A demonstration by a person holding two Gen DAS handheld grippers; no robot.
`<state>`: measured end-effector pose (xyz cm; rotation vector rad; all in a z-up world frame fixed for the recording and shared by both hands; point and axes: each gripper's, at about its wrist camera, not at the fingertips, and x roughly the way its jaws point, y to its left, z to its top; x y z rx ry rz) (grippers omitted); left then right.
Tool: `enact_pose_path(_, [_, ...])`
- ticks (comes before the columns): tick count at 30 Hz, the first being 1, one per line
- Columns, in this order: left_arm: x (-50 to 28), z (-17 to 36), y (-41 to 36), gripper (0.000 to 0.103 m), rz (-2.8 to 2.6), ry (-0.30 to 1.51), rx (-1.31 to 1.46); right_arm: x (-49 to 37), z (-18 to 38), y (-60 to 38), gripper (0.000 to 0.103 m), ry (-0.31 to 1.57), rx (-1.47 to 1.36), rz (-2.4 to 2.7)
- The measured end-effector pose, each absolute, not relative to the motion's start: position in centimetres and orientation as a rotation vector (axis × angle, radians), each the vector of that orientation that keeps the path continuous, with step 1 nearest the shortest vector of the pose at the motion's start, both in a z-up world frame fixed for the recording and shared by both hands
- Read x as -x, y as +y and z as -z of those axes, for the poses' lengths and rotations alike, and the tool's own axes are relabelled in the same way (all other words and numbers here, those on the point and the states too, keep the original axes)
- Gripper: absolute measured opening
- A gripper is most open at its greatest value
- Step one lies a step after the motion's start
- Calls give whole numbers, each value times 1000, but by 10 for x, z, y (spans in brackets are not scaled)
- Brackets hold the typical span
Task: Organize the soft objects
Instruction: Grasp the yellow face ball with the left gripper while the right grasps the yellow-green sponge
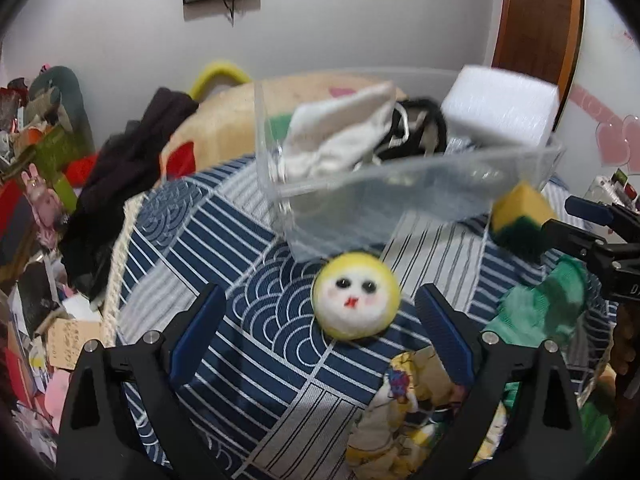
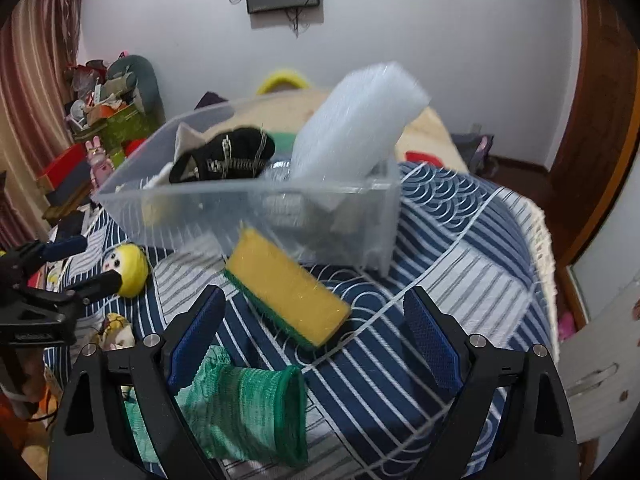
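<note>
Both the left hand-held gripper [image 1: 318, 334] and right hand-held gripper [image 2: 314, 330] are spread and empty, the yellow sponge [image 2: 286, 286] and plush ball [image 1: 356, 294] lying just before the clear bin [image 2: 256, 216] on the bed.

Both the left gripper [image 1: 318, 322] and right gripper [image 2: 316, 322] have black frames, silver screws and blue ribbed pads [image 1: 442, 334] (white lettering, unreadable).
</note>
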<state>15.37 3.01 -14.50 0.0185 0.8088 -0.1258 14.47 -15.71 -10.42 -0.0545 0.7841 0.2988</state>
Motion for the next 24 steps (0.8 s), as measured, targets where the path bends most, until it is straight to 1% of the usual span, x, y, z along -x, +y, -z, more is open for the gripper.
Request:
enact_pose_path(2, [-157,154,31,85,126,829,-17,-147,107,-154,88,796,54,-317])
enact_pose_path(4, [-161,162,31,82,142,849,-2,-148,110,-152,88,805,48,-334])
enact_pose_path(6, [-166,166,31,80,154,868,10,-149,110,-150,82,809,52,-347])
enact_pose_path(8, [-169,168,31,70,161,872,18,-150,112,-148,67,818,62,-355])
enact_pose_path(9, [-170,169,30,67,167,873,19,-151,112,-146,63,825,65,-361])
enact_pose_path(11, [-172,170,28,52,178,873,13,-150,112,-145,58,820,75,-361])
enact_pose_path(12, [-171,170,26,47,184,869,7,-148,112,-145,56,813,79,-363])
enact_pose_path(13, [-170,170,23,45,193,867,1,-146,111,-144,52,809,84,-372])
enact_pose_path(17, [-167,170,17,45,203,854,-24,-141,109,-148,44,793,92,-375])
enact_pose_path(24, [-159,163,24,45,195,834,13,-131,96,-152,39,746,70,-376])
